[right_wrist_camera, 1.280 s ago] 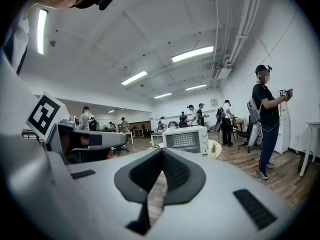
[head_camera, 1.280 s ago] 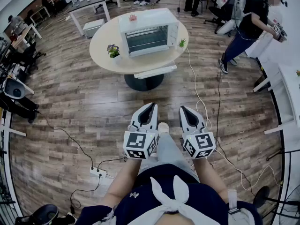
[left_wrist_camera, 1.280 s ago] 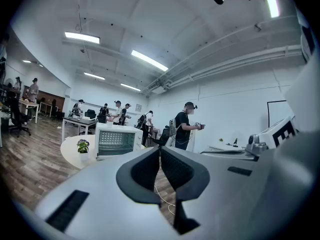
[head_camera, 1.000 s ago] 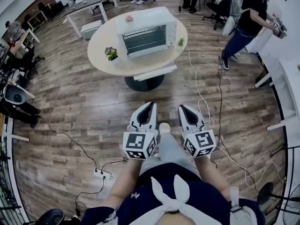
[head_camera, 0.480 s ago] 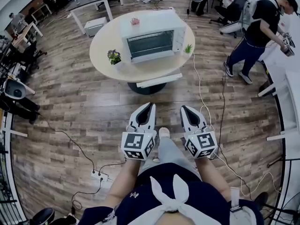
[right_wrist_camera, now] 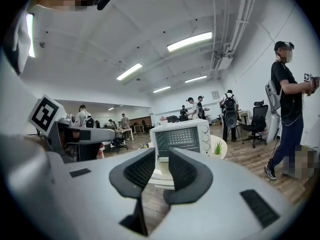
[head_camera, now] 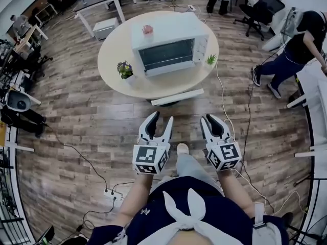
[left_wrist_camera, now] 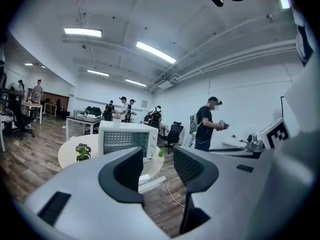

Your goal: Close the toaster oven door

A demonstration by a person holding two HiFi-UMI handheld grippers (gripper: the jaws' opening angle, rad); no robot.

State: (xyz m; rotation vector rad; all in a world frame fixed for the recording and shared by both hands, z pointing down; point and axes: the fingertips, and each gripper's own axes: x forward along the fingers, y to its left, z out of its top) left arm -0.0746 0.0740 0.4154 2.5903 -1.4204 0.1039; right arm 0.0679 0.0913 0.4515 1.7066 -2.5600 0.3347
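A white toaster oven [head_camera: 168, 42] stands on a round beige table [head_camera: 115, 47], a good stretch of wooden floor ahead of me. Its door hangs open and flat, with the white handle bar [head_camera: 176, 97] out past the table's near edge. Low and side by side in front of my body, both grippers are well short of the table. My left gripper [head_camera: 162, 117] is opening, with nothing between its jaws. My right gripper [head_camera: 214, 119] is opening too, less wide, and also holds nothing. The oven [left_wrist_camera: 125, 139] shows beyond my left gripper [left_wrist_camera: 157, 166], and the oven [right_wrist_camera: 180, 139] beyond my right gripper [right_wrist_camera: 161, 169].
A potted flower [head_camera: 124, 68] and a small green plant [head_camera: 210, 60] flank the oven, with a pink item [head_camera: 147, 30] on its top. A cable [head_camera: 225, 101] runs across the floor from the table. A person [head_camera: 301, 40] stands at the right; a power strip [head_camera: 110, 193] lies near left.
Both grippers, shut before, now have their jaws apart, the left wider. The table sits a little closer and the person at the right has shifted toward the frame's edge.
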